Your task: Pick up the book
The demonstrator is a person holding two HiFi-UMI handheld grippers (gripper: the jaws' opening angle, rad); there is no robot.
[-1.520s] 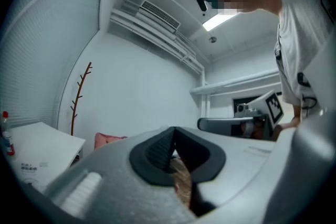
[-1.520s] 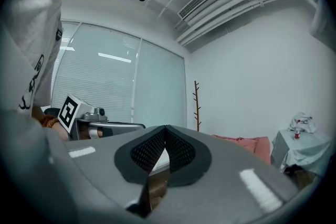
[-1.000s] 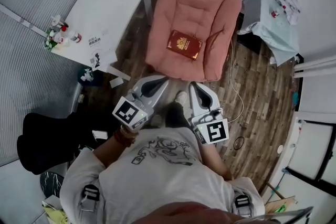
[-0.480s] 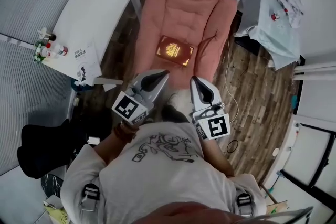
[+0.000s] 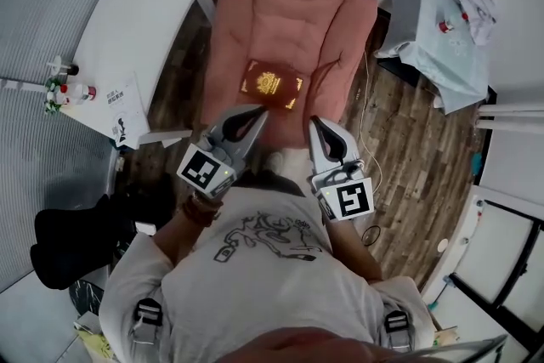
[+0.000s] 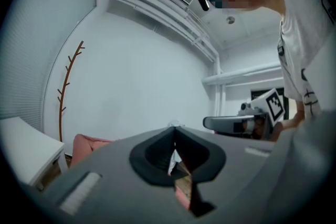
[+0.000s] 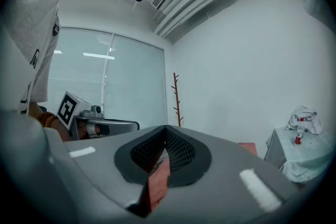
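The book [image 5: 272, 86] lies flat on the pink cushion [image 5: 289, 4], just beyond the tips of my left gripper [image 5: 257, 110] and right gripper [image 5: 314, 123]. Both have their jaws pressed together with nothing in them. Under them is wood floor [image 5: 408, 132]. A white table [image 5: 136, 21] stands out past the left gripper.

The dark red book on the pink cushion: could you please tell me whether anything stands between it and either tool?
Nothing visible does. The dark red, gold-stamped book lies alone on the pink padded cushion; only bare cushion shows between it and the left tool and right tool, both shut.
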